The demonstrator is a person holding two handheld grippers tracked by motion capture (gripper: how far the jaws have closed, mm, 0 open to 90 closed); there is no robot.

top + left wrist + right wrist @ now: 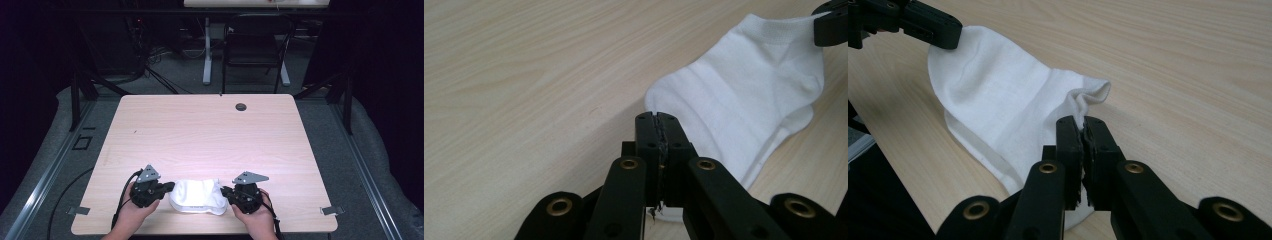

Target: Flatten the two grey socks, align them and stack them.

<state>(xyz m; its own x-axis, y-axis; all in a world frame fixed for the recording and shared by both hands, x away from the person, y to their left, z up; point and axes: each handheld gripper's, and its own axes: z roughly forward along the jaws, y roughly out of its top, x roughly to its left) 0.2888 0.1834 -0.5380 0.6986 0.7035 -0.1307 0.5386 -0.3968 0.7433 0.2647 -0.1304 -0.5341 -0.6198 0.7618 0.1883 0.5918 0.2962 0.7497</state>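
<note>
A white sock is lying on the table, close to the near edge and between the two grippers. It is spread flat in the high view, with its long axis running left to right.

The left gripper is gripping the sock's left end. In the left gripper view, the left gripper is showing its jaws pressed together, with white fabric pinched between them and emerging below the pads. The sock is extending away toward the upper right, where the other gripper is holding its far corner.

The right gripper is gripping the sock's right end. In the right gripper view, the right gripper is showing its jaws clamped on a bunched fold of fabric. The sock is stretching from there toward the upper left, lifted slightly off the table near the jaws.

Each gripper is being held in one hand, entering from the near edge.
</note>
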